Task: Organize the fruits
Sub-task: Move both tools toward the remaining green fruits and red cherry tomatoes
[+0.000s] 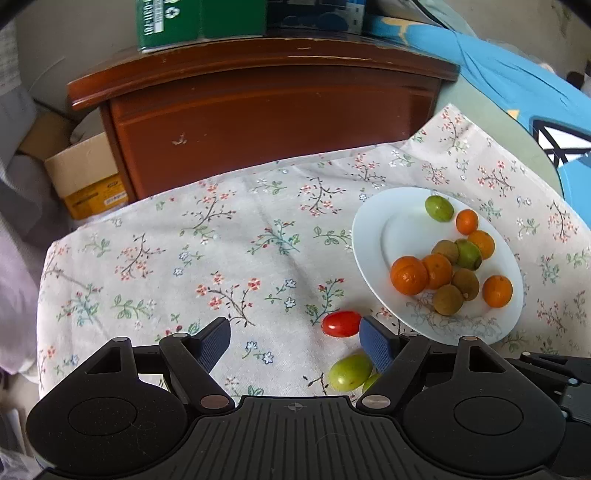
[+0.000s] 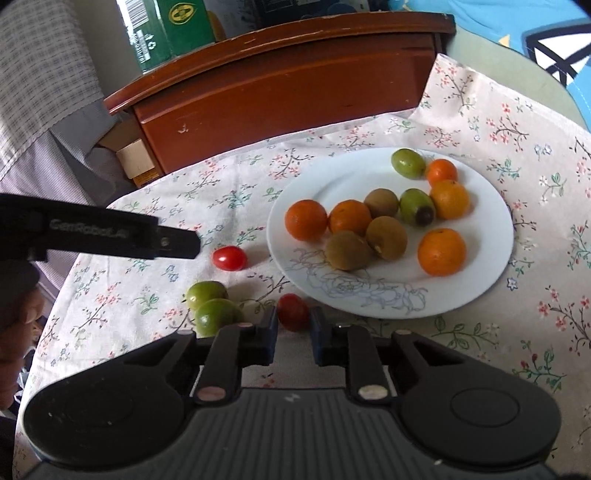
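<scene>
A white plate (image 1: 373, 229) (image 2: 491, 206) on the floral cloth holds several oranges (image 2: 441, 252), brown kiwis (image 2: 349, 250) and green fruits (image 2: 407, 163). My left gripper (image 1: 293, 341) is open above the cloth; a red cherry tomato (image 1: 341, 324) (image 2: 229, 258) lies just outside its right finger. Two green fruits (image 1: 350, 372) (image 2: 207, 294) lie on the cloth near it. My right gripper (image 2: 293, 325) has its jaws close around a second red cherry tomato (image 2: 293, 312) at the fingertips. The left gripper's body (image 2: 99, 236) shows at the left of the right wrist view.
A brown wooden cabinet (image 1: 266, 110) (image 2: 288, 85) stands behind the table with a green box (image 1: 166, 22) on top. Cardboard boxes (image 1: 88, 177) sit on the floor at the left. Blue fabric (image 1: 517, 85) lies at the right.
</scene>
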A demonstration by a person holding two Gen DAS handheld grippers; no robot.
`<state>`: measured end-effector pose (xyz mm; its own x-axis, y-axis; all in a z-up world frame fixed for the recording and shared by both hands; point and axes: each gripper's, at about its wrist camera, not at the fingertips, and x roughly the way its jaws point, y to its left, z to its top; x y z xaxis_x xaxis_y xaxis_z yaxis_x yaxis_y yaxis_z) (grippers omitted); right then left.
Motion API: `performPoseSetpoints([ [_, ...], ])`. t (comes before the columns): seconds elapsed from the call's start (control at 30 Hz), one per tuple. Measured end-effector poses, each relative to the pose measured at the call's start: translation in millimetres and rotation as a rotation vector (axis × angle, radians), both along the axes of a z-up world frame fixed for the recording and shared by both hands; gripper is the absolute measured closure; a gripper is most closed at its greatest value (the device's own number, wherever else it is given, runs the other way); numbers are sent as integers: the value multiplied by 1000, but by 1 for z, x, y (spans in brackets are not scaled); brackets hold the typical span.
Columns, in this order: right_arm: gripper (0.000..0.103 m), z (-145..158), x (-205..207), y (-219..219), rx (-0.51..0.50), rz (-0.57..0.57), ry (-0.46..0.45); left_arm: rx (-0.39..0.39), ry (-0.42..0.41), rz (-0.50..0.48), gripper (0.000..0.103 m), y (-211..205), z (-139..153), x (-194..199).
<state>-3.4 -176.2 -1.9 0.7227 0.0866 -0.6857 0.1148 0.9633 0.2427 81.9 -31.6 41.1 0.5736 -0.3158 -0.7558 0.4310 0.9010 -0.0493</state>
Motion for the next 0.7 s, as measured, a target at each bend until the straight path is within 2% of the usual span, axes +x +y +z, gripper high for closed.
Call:
performPoseSetpoints([
  [0.37, 85, 6, -11, -2, 57, -1, 56, 12, -8, -80, 28, -17, -11, 2],
  [0.53, 85, 6, -12, -5, 69, -13, 64, 9, 2, -80, 28, -22, -18, 5],
  [0.7, 85, 6, -12, -5, 73, -16, 67, -8, 17, -75, 34, -25, -24, 10],
])
